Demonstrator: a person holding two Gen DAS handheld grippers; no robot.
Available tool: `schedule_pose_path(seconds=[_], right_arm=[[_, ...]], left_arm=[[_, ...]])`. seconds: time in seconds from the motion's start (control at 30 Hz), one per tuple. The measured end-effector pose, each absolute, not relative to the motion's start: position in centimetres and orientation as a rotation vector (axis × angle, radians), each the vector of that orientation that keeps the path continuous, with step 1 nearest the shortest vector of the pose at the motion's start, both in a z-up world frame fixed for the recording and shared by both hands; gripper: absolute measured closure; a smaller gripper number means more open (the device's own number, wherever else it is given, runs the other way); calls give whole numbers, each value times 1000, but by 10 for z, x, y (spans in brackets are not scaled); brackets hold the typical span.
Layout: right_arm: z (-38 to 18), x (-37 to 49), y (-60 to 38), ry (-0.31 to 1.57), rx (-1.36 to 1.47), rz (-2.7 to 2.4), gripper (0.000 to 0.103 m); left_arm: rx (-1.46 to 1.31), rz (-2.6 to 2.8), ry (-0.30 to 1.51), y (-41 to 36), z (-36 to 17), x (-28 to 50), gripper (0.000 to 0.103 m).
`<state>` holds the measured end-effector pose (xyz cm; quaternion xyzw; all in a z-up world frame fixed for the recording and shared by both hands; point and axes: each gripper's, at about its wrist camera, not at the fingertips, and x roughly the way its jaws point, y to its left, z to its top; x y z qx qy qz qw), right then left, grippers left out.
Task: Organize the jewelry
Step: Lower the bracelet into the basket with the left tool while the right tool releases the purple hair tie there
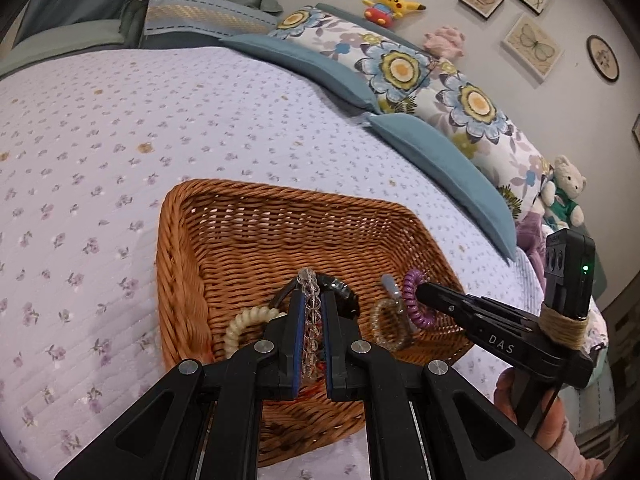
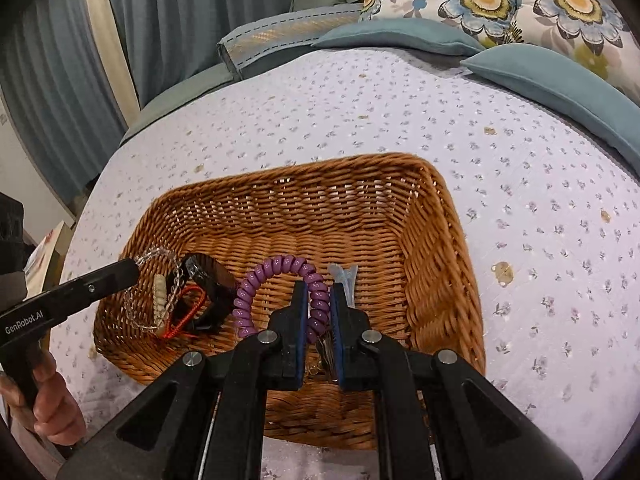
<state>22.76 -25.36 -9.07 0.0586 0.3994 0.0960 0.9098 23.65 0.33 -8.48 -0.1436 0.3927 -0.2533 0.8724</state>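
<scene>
Jewelry is held in both grippers above a woven wicker basket (image 1: 256, 236) that sits on a floral bedspread (image 1: 100, 128). A clear beaded bracelet (image 1: 310, 312) is pinched between the pressed-in fingers of the left gripper (image 1: 311, 300), its beads running along the gap and looping out past the tips. Just left of those fingers a cream spiral band (image 1: 244, 324) is seen, and just right of them a black bangle (image 1: 344, 292). A purple spiral bracelet (image 2: 280, 280) is clamped between the fingers of the right gripper (image 2: 319, 292) and arches out to their left. A pale blue clip (image 2: 344, 276) lies just right of those fingertips. Beyond the basket, blue pillows (image 1: 312, 68) and floral cushions (image 1: 404, 68) are lined up at the head of the bed.
</scene>
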Motion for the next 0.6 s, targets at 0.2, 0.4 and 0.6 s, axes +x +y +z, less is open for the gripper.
schedule_pose_path(seconds=[0.2, 0.4, 0.6], right_arm=[[-97, 230, -253, 842, 125, 207, 90], [-100, 233, -256, 856, 152, 225, 89], [-95, 230, -257, 843, 158, 224, 77]], left_arm=[[-261, -498, 849, 0, -91, 237, 95], [-211, -485, 861, -6, -91, 235, 79], [-193, -486, 818, -4, -77, 227, 58]])
